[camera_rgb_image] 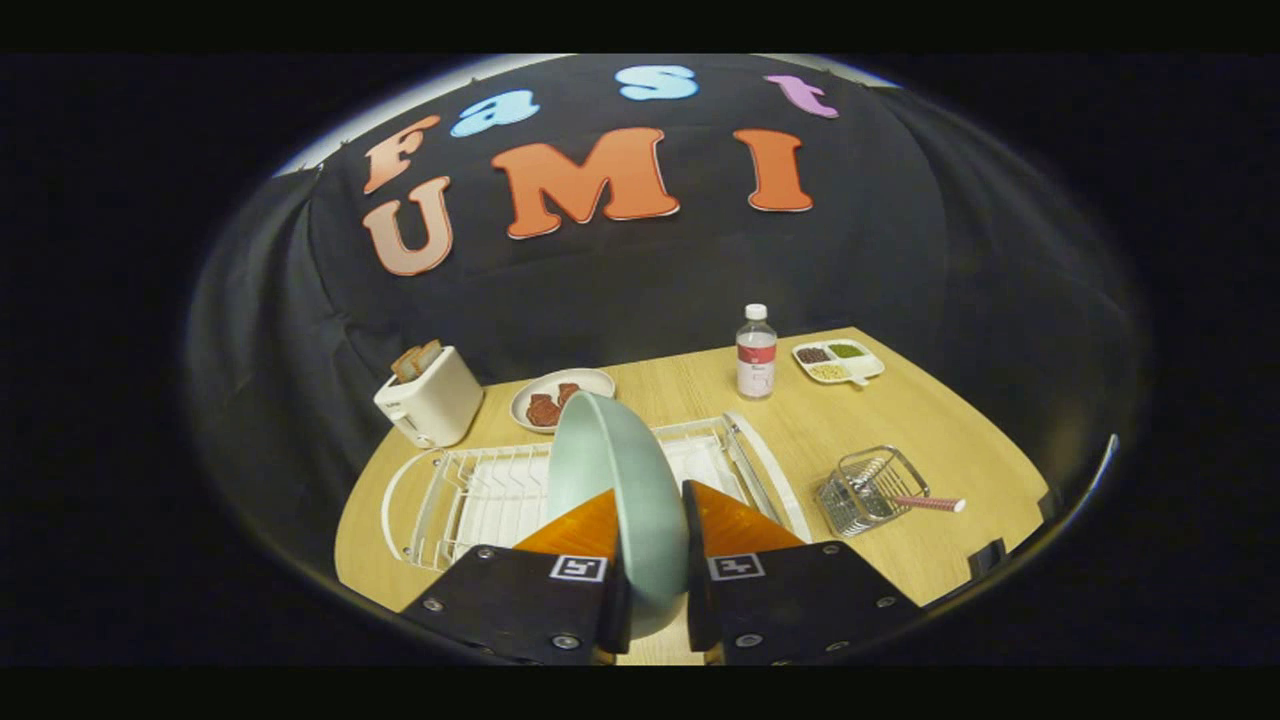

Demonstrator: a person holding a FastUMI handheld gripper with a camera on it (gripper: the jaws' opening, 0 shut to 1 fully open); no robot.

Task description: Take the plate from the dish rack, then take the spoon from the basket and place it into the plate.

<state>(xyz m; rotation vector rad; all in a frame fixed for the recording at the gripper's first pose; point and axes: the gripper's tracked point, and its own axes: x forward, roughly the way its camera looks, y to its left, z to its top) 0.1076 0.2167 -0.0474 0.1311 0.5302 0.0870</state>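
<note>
1. Gripper (655, 560) clamped on the plate (615, 490), one finger on each face, holding it on edge above the dish rack (450, 500); gripped thin-wise most likely because standing in the rack leaves only the faces to pinch.
2. Plate upright between the fingers, its rim rising beyond their tips; seems clear of the wires, though contact at its lower edge cannot be told.
3. Dish rack near the desk's (900, 420) front-left edge, its wire slots made to keep plates standing.
4. Basket (865, 490) near the desk's right edge, well apart from the rack, with the spoon (925, 503) lying across it, handle poking out over the rim toward the right: an easy end to grasp later.
5. Toaster (430, 395) at the far-left corner, a dish of food (560, 397) just beside it, a bottle (756, 352) and a divided tray (838, 362) along the far edge; all clear of the working path.
6. Judged stage: plate taken, not yet set down; needs a flat spot on bare desk, probably between rack and basket.
</note>
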